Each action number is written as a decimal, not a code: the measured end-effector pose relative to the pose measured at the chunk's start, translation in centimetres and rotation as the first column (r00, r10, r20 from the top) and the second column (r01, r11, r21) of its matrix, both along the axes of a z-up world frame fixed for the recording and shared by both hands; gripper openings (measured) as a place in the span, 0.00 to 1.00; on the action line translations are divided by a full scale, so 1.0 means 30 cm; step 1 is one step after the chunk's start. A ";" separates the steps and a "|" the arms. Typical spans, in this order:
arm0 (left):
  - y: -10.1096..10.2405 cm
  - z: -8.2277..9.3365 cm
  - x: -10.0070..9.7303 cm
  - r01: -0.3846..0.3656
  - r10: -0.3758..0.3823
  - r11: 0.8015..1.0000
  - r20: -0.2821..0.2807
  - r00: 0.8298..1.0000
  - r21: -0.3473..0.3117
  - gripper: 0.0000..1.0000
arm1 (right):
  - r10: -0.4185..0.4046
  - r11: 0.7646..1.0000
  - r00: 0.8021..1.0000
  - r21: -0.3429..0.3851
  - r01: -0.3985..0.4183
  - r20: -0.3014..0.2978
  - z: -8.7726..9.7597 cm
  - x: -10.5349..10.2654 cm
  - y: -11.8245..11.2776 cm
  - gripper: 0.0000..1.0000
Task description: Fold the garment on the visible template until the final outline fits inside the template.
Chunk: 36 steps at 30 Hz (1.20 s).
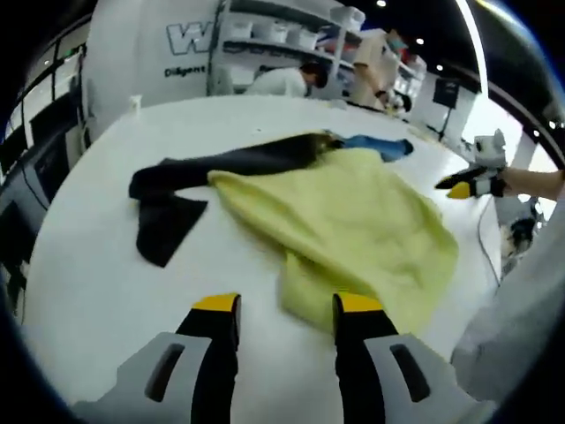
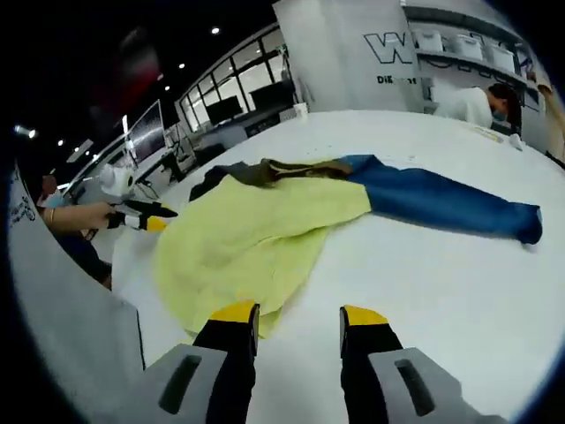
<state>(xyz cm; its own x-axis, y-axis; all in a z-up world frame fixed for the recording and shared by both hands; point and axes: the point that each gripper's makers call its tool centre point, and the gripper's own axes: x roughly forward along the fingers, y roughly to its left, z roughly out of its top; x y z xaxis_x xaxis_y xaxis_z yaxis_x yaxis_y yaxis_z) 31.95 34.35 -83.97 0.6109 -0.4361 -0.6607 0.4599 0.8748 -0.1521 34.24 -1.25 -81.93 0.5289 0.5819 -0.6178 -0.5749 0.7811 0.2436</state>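
Yellow garment [image 1: 353,225] lies crumpled mid-surface [image 1: 97,291], one of three I count; one dark garment [image 1: 185,190] and one blue garment [image 2: 441,201] lie beside it, touching; my left gripper [image 1: 284,311] and right gripper [image 2: 298,320] hover near its edge, jaws open, empty.

Both tongs looked alike — the left tongs [image 1: 287,309] and right tongs [image 2: 300,318] each had two black jaws capped in yellow, rising from pale grey housings with dark oval slots — and the person wore a light grey sleeve [image 2: 71,309].
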 end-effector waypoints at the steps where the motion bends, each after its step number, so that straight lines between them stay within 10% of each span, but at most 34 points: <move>1: -0.004 -0.002 -0.001 0.008 -0.008 1.000 -0.003 1.000 -0.002 0.30 | 0.016 1.000 1.000 0.009 -0.016 -0.010 -0.014 -0.021 0.025 0.27; 10: -0.051 -0.046 0.002 0.042 -0.044 0.997 -0.048 0.998 -0.060 0.10 | 0.092 0.996 0.994 -0.005 -0.092 -0.058 -0.067 -0.141 0.162 0.15; 23: -0.053 -0.067 -0.009 0.021 -0.029 0.997 -0.114 0.993 -0.074 0.01 | 0.104 0.986 0.991 -0.123 -0.114 -0.086 -0.120 -0.128 0.166 0.00; 29: -0.052 0.022 -0.013 0.010 -0.023 0.991 -0.098 0.995 -0.130 0.00 | 0.067 0.992 0.988 -0.095 -0.081 -0.140 -0.067 -0.141 0.149 0.00; 36: 0.030 0.212 -0.028 -0.088 0.079 0.973 -0.054 0.995 -0.213 0.00 | -0.089 0.990 0.996 0.108 0.090 -0.020 0.241 -0.078 0.095 0.00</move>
